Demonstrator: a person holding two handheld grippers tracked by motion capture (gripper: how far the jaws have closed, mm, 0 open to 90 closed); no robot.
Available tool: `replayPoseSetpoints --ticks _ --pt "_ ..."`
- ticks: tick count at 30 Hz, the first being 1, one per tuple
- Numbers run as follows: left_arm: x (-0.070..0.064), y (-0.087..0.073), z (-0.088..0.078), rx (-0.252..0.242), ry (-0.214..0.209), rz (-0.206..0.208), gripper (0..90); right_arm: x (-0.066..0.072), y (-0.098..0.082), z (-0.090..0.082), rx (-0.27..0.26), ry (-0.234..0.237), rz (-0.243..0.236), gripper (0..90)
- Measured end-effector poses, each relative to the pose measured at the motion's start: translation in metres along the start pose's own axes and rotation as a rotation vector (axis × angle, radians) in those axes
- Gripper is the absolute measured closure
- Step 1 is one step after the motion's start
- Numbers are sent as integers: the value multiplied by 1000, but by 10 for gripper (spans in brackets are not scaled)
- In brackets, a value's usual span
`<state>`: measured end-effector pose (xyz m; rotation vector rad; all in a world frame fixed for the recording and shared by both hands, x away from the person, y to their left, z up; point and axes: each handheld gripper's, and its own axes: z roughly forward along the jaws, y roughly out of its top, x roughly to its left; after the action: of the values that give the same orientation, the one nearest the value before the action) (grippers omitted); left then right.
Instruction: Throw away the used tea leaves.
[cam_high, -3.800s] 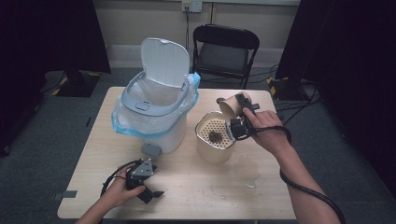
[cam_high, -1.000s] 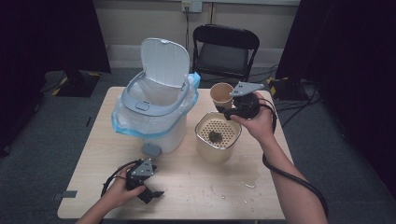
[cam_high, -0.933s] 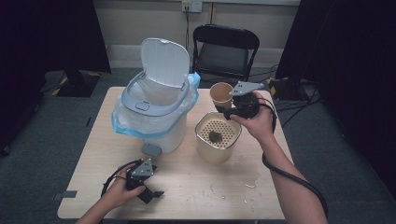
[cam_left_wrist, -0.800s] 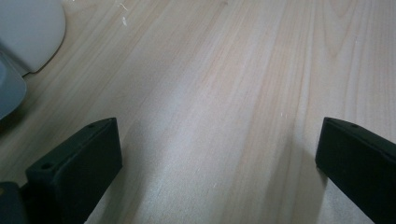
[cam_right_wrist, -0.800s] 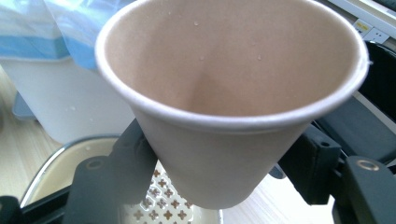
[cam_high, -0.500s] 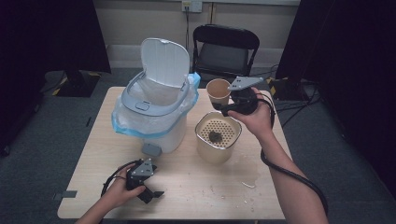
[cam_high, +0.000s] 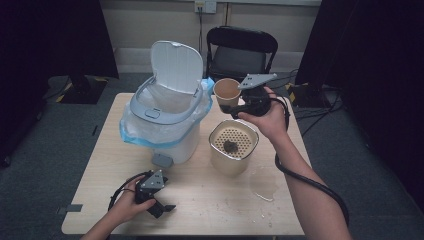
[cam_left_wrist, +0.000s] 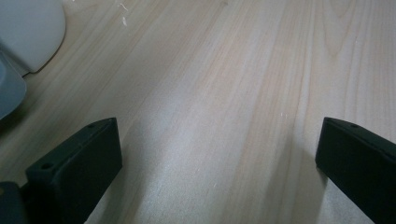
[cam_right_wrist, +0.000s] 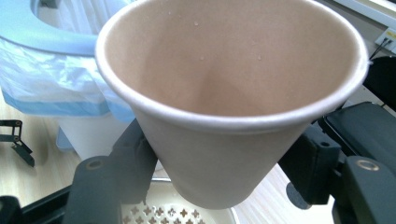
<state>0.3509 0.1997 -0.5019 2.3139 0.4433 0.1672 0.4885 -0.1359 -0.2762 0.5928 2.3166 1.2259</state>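
Carrying paper cup (cam_high: 226, 94) toward open white bin (cam_high: 167, 112) on counter (cam_high: 210, 200); strainer pot (cam_high: 233, 146) sits just below cup, dregs on its perforated insert, wet patch on counter beside it. Step, by my read: cup emptied, droplets inside, disposal under way. Next move calls for swing left over blue-lined bin mouth, then release. Right claw (cam_high: 235, 106) half closed, clamped on cup's lower wall, cup near upright. Left claw (cam_high: 162, 207) resting low on counter, jaws wide apart, nothing between.
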Motion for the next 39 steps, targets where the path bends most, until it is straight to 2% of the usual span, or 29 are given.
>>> replayPoseSetpoints --ticks 13,32,39 --pt "0 0 0 0 2 1 0 6 29 6 2 44 -26 342" --pt "0 0 0 1 3 1 0 13 62 19 -15 97 -31 341" --pt "0 0 0 1 1 -3 0 18 70 30 -24 113 -27 341"
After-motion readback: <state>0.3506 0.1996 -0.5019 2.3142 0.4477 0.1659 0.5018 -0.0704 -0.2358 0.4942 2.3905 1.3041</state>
